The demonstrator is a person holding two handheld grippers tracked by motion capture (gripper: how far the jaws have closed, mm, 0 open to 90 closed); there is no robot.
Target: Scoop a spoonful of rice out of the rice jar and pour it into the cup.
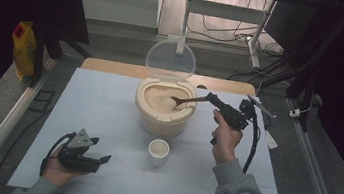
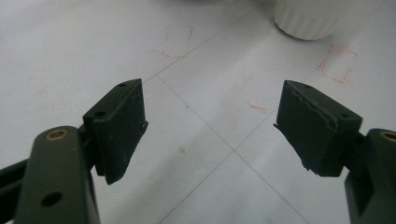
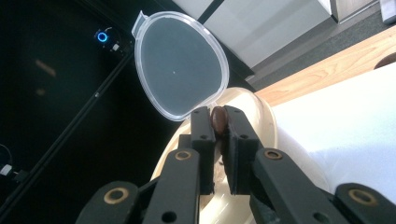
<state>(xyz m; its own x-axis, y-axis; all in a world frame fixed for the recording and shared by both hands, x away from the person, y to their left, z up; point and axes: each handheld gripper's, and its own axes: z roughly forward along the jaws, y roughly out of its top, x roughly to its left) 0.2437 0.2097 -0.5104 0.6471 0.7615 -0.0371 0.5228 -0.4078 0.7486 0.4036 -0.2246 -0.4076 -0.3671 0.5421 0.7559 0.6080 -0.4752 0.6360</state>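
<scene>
A cream rice container (image 1: 164,111) stands mid-table with its clear lid (image 1: 170,60) tipped up behind it and pale grain inside. My right gripper (image 1: 211,98) is shut on the handle of a brown wooden spoon (image 1: 187,100), whose bowl dips into the grain. In the right gripper view the spoon's handle end (image 3: 217,119) sits clamped between the pads, with the clear lid (image 3: 181,65) beyond. A small white cup (image 1: 158,151) stands in front of the container. My left gripper (image 1: 101,151) rests low at the front left, open and with nothing in it; the white cup (image 2: 307,18) shows ahead of its jaws.
The white table top (image 1: 106,118) carries faint red marks (image 2: 338,63). A yellow bag (image 1: 24,50) stands off the table at the far left. Metal rails and cables run along both sides, and a desk frame stands behind.
</scene>
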